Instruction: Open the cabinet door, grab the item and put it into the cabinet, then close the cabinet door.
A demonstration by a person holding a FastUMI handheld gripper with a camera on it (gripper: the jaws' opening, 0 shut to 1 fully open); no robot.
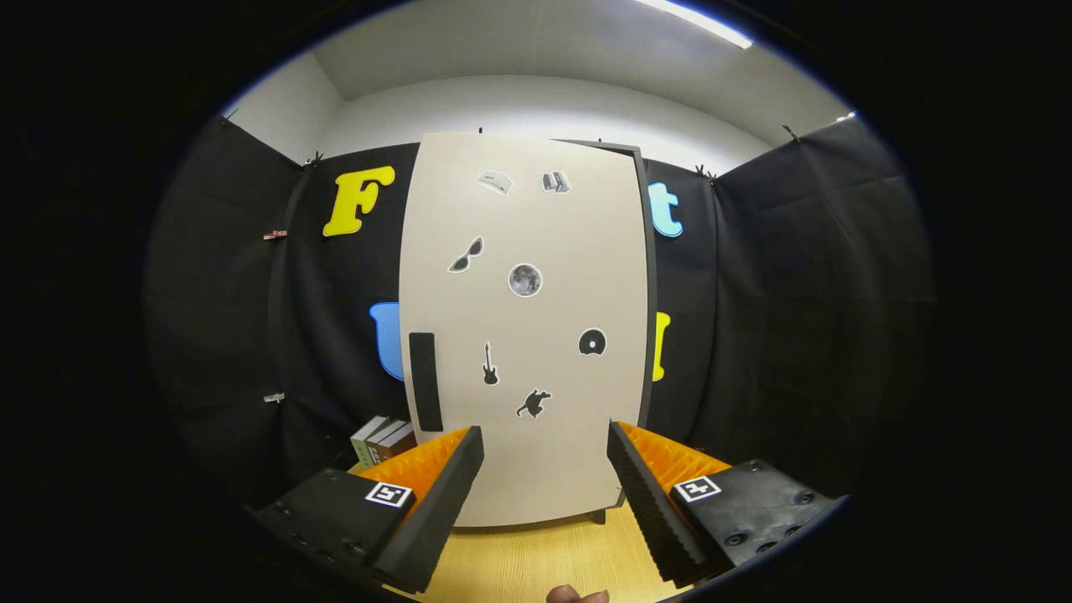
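gripper (544, 469) fingers spread, empty; cabinet door (523, 327) upright, shut, ahead

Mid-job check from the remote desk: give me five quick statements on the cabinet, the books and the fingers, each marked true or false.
1. The cabinet door is shut. True.
2. The gripper has its fingers closed on the handle. False: they are spread wide, holding nothing.
3. The dark handle sits on the door's left side. True.
4. The books are already inside the cabinet. False: they stand outside, left of it.
5. The door is plain. False: it carries several stickers.
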